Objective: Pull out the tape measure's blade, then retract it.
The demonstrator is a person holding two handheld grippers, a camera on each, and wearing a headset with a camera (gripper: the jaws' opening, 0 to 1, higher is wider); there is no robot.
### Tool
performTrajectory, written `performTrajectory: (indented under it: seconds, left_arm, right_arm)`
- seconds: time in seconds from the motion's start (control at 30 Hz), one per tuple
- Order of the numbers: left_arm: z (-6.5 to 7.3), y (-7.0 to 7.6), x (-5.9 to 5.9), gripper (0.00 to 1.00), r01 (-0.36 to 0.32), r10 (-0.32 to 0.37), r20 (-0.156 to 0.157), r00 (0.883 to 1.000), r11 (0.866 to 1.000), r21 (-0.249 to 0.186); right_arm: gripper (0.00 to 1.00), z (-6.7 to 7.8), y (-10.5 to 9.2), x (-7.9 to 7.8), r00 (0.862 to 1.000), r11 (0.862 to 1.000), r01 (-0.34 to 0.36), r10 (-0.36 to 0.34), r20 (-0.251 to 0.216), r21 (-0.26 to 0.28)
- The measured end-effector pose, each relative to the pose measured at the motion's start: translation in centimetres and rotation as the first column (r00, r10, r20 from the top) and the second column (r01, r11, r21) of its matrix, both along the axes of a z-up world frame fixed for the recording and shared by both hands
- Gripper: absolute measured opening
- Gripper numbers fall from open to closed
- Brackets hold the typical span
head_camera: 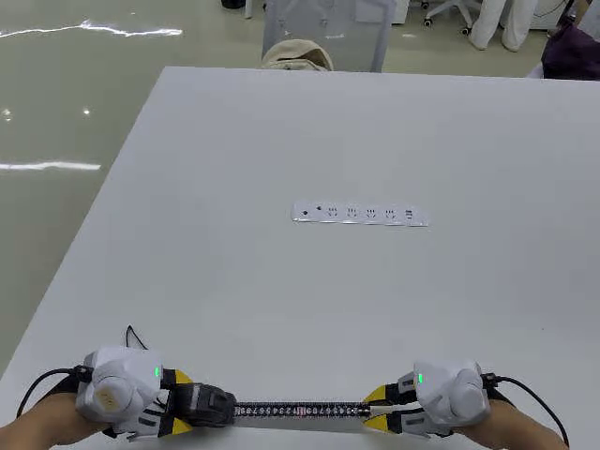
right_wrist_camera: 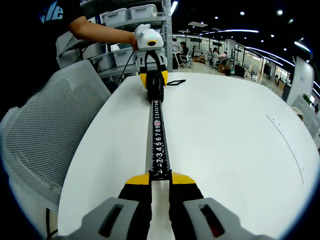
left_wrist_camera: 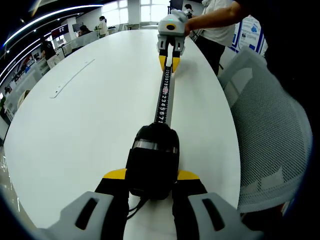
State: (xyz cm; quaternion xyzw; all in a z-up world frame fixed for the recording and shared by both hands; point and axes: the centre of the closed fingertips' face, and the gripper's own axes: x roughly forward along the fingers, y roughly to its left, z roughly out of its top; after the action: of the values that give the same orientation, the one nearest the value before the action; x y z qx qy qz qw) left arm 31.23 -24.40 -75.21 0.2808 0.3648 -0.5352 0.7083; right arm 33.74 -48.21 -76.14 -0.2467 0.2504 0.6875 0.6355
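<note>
1. A long white counter (head_camera: 375,141) with a rounded end stands on a glossy pale floor (head_camera: 56,112) in an open-plan office. The gripper views show strip lights overhead, distant desks with seated people, and shelving with grey bins (right_wrist_camera: 127,15). A grey mesh chair (left_wrist_camera: 270,125) sits against the counter's near edge.

2. A white socket strip (head_camera: 361,214) lies flat mid-counter, well apart from the work. Its markings are too small to read.

3. The blade (head_camera: 300,410) carries black numerals with red marks. Digits 2 to 9 are legible in the right gripper view. Blue lettering on the person's dark shirt is cut off and unreadable.

4. The left hand-held gripper (left_wrist_camera: 151,175), yellow-tipped, is closed around the black tape measure case (left_wrist_camera: 152,160). The case rests on the counter at its near edge, gripped on both sides.

5. The right hand-held gripper (right_wrist_camera: 160,180) is pinched nearly closed on the free end of the blade. The blade runs straight and flat along the counter between the two tools.

6. In the head view both hand-held grippers sit low at the near edge, the left (head_camera: 178,405) holding the case (head_camera: 208,406) and the right (head_camera: 375,410) facing it. A thin black cable (head_camera: 136,336) loops on the counter beside the left one.
</note>
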Motion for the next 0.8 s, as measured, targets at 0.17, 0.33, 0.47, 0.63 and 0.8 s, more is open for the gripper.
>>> performTrajectory:
  seconds: [0.17,0.33,0.47,0.63,0.8]
  left_arm:
    - [0.0,0.0,0.0,0.29,0.002,-0.002,-0.001,1.000,1.000,-0.001]
    - [-0.1,0.0,0.0,0.29,0.003,-0.003,-0.001,1.000,1.000,0.000]
    - [-0.1,0.1,0.1,0.29,0.003,-0.003,-0.001,1.000,1.000,0.000]
    - [-0.1,0.0,0.1,0.29,0.003,-0.003,-0.001,1.000,1.000,0.000]
    - [-0.2,0.1,0.1,0.29,0.004,-0.004,-0.001,1.000,1.000,0.000]
  right_arm:
    - [0.10,0.0,-0.3,-0.1,1.000,1.000,0.003,-0.003,-0.001,-0.004]
    - [0.10,0.0,-0.6,0.0,1.000,1.000,0.006,-0.006,-0.003,-0.007]
    - [0.10,-0.1,-0.8,0.0,1.000,1.000,0.009,-0.009,-0.003,-0.010]
    - [0.10,-0.2,-1.2,0.1,1.000,1.000,0.011,-0.011,-0.004,-0.013]
    - [0.09,-0.2,-1.5,0.1,1.000,1.000,0.019,-0.019,-0.007,-0.012]
